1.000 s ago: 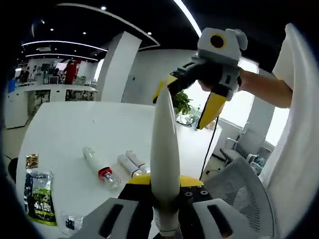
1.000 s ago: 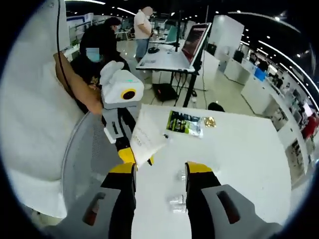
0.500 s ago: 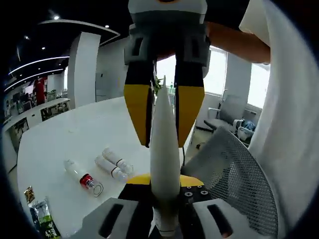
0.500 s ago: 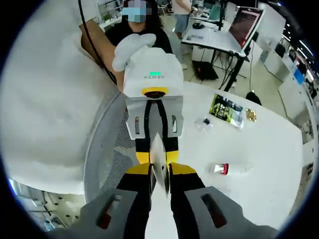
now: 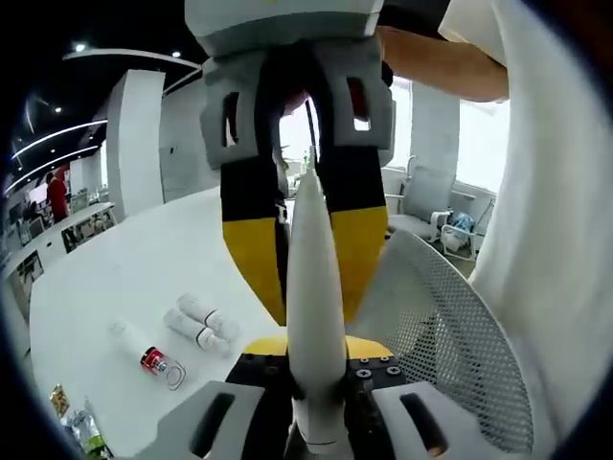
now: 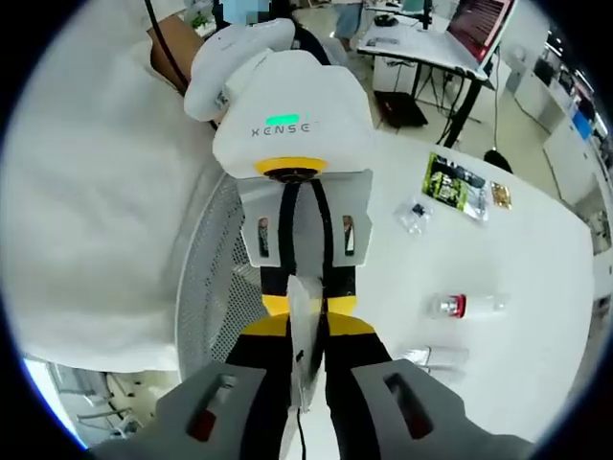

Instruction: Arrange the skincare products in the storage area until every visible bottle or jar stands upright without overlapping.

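A white squeeze tube [image 5: 316, 287] stands up between the jaws of my left gripper [image 5: 316, 359], which is shut on its lower part. My right gripper [image 5: 311, 309] comes down from above, its yellow-tipped jaws pressed to both sides of the tube's tapered end. In the right gripper view the tube's thin flat end [image 6: 303, 321] sits between my right gripper [image 6: 305, 337] and the facing left gripper [image 6: 306, 302]. On the white table [image 5: 124, 278] lie a clear bottle with a red band [image 5: 146, 353] and two small bottles [image 5: 196, 322], all on their sides.
A grey mesh chair back [image 5: 450, 355] is just below and right of the grippers. A person in a white shirt [image 5: 556, 240] holds both. On the table's far side lie a green packet [image 6: 455, 182] and a small clear packet [image 6: 414, 216].
My right gripper has swung in from the side onto the tube's tip and shut on it. The left gripper has kept its hold on the tube.
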Demonstrator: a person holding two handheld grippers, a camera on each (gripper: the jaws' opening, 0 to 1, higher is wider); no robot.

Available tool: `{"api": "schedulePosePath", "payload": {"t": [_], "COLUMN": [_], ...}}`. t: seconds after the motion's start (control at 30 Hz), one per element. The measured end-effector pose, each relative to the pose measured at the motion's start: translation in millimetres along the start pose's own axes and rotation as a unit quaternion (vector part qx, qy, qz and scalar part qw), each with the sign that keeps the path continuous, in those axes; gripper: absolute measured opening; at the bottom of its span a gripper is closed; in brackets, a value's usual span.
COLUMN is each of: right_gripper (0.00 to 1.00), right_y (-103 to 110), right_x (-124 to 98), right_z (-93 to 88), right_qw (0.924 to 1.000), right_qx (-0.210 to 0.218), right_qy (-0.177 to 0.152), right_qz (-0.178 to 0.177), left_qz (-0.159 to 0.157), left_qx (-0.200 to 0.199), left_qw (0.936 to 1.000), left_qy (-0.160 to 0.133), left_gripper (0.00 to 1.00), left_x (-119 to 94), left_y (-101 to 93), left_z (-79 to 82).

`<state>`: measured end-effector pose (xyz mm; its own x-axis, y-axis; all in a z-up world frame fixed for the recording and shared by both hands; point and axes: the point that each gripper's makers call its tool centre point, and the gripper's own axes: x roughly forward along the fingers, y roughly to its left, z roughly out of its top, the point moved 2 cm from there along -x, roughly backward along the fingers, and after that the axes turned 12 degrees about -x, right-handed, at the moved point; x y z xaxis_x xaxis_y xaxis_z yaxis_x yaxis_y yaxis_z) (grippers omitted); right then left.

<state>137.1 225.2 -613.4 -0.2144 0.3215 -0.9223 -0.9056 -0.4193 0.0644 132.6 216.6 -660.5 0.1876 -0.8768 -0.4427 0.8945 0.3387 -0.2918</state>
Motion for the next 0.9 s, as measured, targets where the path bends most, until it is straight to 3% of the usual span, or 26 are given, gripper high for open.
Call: {"api": "schedulePosePath", "payload": {"t": [0.17,0.23,0.33,0.43,0.57,0.7,0.8,0.9], "right_gripper": [0.07,0.06,0.05,0.05,0.06,0.06,0.06,0.06], "right_y": [1.0,7.1,1.1,-0.8,-6.7,-14.9,-25.1,-37.2], "right_x": [0.5,-0.2,0.5,-2.1,-4.5,-9.2,-17.2,-23.8], "right_z": [0.4,-0.3,0.2,2.4,-0.9,-13.1,-26.2,-38.7], "right_qw": [0.9998,0.9991,0.9994,0.9994,0.9989,0.9977,0.9966,0.9950], "right_qx": [0.011,0.035,0.011,0.021,0.013,0.014,0.024,0.026], "right_qy": [0.010,0.021,0.025,0.022,0.039,0.061,0.069,0.082], "right_qz": [-0.011,0.008,-0.020,-0.017,-0.020,-0.028,-0.039,-0.051], "left_qz": [-0.003,-0.028,0.017,0.013,0.031,0.090,0.134,0.192], "left_qx": [-0.008,-0.026,0.005,-0.034,-0.039,-0.048,-0.043,-0.031], "left_qw": [0.9999,0.9993,0.9998,0.9993,0.9988,0.9943,0.9898,0.9805], "left_qy": [-0.007,-0.003,-0.002,-0.010,-0.001,0.030,0.023,0.030], "left_gripper": [0.20,0.21,0.21,0.22,0.22,0.35,0.50,0.60], "left_x": [1.3,3.3,1.6,-3.2,-12.6,-25.7,-39.2,-55.7], "left_y": [1.0,-8.8,2.0,2.7,10.8,29.7,41.7,61.0], "left_z": [-0.3,-1.4,-0.5,0.4,-2.5,-14.6,-13.1,-19.3]}}
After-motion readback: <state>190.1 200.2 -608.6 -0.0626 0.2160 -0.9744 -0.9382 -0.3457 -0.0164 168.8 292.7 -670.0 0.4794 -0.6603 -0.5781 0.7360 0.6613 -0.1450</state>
